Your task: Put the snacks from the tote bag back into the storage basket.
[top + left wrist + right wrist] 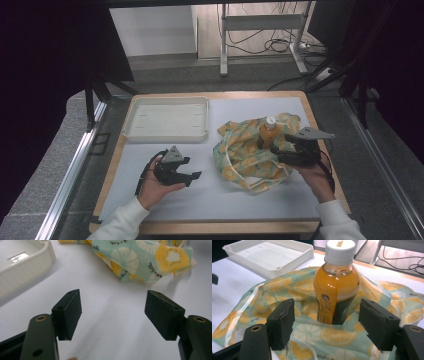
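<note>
A white-covered wooden surface (260, 205) stands on grey floor; ahead of the spread right tool (329, 325), an upright orange plastic drink bottle (337, 287), white-capped, sits in citrus-print cloth (287, 290)

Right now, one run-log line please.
bottle upright in bag | right gripper open, off bottle | left gripper open over mat | tray empty

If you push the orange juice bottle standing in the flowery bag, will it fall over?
Probably yes. The bottle is tall and narrow and stands on the soft, rumpled bag, so it likely tips easily. It looks nearly full, so it should feel heavy for its size. Its round, smooth sides might slip between the open right tongs.
</note>
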{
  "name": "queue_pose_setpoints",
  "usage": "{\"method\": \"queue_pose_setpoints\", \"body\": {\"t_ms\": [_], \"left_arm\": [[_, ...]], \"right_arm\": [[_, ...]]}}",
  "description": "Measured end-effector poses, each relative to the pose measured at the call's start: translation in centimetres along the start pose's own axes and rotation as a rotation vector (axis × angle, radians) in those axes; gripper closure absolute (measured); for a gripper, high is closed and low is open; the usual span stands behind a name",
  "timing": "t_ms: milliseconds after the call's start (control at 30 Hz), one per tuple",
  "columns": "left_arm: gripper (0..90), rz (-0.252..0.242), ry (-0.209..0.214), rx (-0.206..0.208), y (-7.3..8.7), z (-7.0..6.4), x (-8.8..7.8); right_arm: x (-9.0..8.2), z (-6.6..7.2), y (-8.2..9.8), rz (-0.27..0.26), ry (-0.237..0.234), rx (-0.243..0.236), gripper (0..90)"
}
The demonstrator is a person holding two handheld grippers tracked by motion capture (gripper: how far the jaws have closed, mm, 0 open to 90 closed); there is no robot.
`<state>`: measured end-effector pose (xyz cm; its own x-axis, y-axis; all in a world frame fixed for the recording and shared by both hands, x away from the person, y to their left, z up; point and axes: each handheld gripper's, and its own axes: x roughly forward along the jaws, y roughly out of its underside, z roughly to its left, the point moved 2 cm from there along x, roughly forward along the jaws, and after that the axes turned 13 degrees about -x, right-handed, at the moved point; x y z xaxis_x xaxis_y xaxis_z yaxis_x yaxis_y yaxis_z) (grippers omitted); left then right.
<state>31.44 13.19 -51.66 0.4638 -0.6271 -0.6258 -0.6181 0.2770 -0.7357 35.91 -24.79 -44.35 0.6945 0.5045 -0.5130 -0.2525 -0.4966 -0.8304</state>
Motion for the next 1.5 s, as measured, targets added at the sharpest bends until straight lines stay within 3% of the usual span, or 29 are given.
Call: {"method": "queue_pose_setpoints", "body": {"t_ms": [67,300,600,767,867,933,1233,1500], "left_arm": [[29.8,0.003,-0.017,0.019,0.1,-0.1,0.1],[29.9,0.007,-0.021,0.006,0.1,0.0,0.2],[29.8,0.017,-0.027,0.001,0.2,0.3,0.5],[30.1,0.023,-0.031,-0.007,0.3,0.7,0.6],[30.3,0.023,-0.034,-0.017,0.4,0.9,0.5],[30.4,0.022,-0.037,-0.017,0.4,1.0,0.5],[30.5,0.029,-0.038,-0.011,0.4,0.9,0.7],[30.5,0.028,-0.043,-0.004,0.5,1.0,0.6]], "right_arm": [[0.3,0.1,-0.2,0.002,0.007,0.003,28.0],[1.8,-0.2,-1.1,0.021,0.047,0.006,22.2],[4.2,-1.0,-2.0,0.041,0.060,0.023,17.3],[5.9,-1.1,-2.1,0.057,0.046,0.021,17.4],[6.7,-1.0,-1.9,0.085,0.051,0.011,25.5],[6.7,-1.1,-1.9,0.089,0.071,0.009,29.2],[6.7,-0.7,-2.2,0.100,0.060,-0.010,29.8],[6.1,-0.4,-2.9,0.070,0.050,-0.018,29.8]]}}
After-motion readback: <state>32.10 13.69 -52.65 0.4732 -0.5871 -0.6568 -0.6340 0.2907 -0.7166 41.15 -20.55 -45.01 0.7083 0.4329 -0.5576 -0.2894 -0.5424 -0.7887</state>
